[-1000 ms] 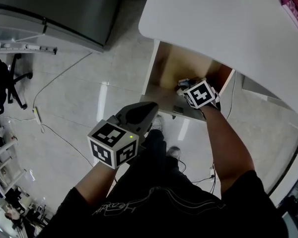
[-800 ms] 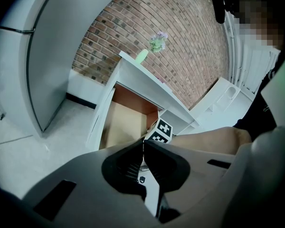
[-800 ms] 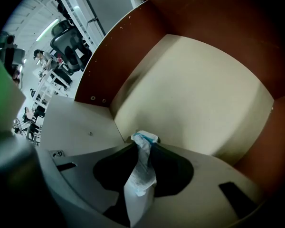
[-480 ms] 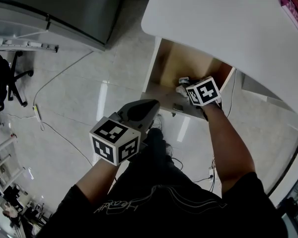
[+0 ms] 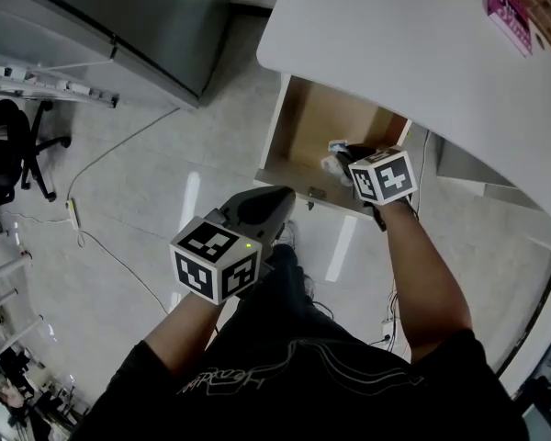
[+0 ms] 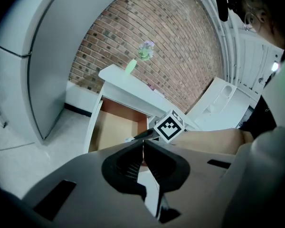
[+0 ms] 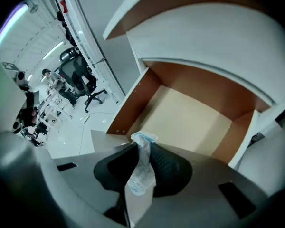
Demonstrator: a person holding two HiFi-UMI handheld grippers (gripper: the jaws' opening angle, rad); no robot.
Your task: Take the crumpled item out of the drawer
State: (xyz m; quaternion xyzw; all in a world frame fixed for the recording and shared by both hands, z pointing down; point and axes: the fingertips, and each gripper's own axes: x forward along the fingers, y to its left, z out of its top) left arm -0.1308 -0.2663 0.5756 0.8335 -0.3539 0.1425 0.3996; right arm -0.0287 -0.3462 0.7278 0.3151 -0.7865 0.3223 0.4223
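The open wooden drawer (image 5: 317, 122) sticks out from under the white desk (image 5: 395, 44). My right gripper (image 5: 352, 161) hangs over the drawer's front right corner, shut on the crumpled white and blue item (image 5: 332, 162). In the right gripper view, the crumpled item (image 7: 141, 167) is pinched between the jaws of the right gripper (image 7: 142, 148), above the bare drawer floor (image 7: 190, 120); the jaws closed on it within the last second. My left gripper (image 5: 277, 198) is shut and holds nothing, in front of the drawer. Its jaws meet in the left gripper view (image 6: 143, 144), facing the drawer (image 6: 114, 127).
A pink book (image 5: 507, 7) lies on the desk's far right. A grey cabinet (image 5: 119, 16) stands at the left, with an office chair (image 5: 9, 154) and cables (image 5: 101, 154) on the tiled floor. The person's legs are below the drawer front (image 5: 298, 184).
The right gripper has closed on the crumpled item and lifted it up from the drawer floor. The left gripper has risen a little in front of the drawer.
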